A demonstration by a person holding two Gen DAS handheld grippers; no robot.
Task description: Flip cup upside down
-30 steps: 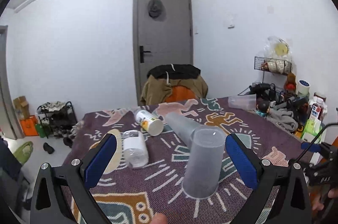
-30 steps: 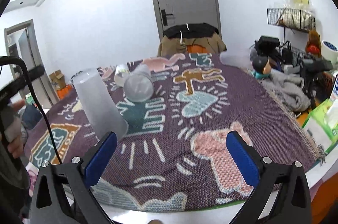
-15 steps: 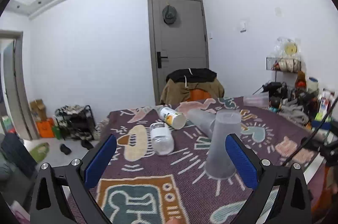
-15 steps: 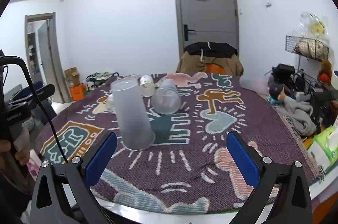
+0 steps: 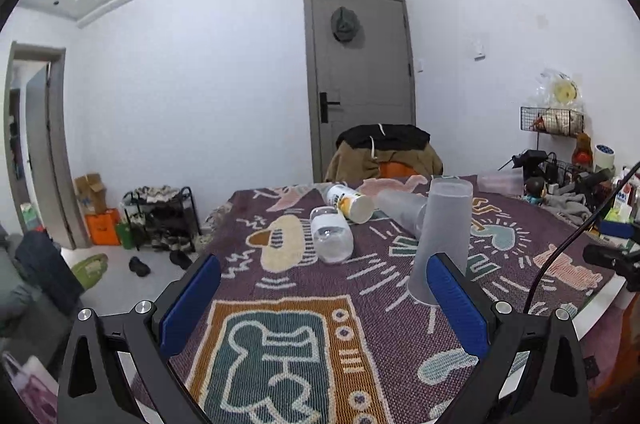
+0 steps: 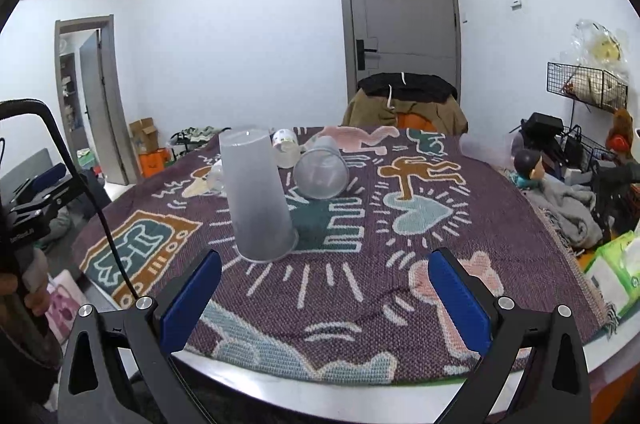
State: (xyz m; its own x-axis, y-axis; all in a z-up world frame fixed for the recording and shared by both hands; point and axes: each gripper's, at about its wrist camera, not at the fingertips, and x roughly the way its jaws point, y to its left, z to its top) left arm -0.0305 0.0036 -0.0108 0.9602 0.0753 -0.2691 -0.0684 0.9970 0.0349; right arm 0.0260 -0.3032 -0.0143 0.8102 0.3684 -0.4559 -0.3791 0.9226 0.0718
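A frosted translucent plastic cup (image 5: 442,238) stands upside down, mouth on the patterned purple cloth; it also shows in the right wrist view (image 6: 256,196). My left gripper (image 5: 320,304) is open and empty, held back from the cup, which stands beyond its right finger. My right gripper (image 6: 324,298) is open and empty, near the table's front edge, with the cup ahead to its left.
A second frosted cup (image 6: 322,170) lies on its side behind the first. A clear bottle (image 5: 331,234) and a white labelled bottle (image 5: 350,202) lie beside it. Clutter (image 6: 568,180) crowds the table's right edge. A chair with clothes (image 5: 386,152) stands behind.
Both grippers have drawn back and away from the upside-down cup, which stays standing on the cloth. Both stay open.
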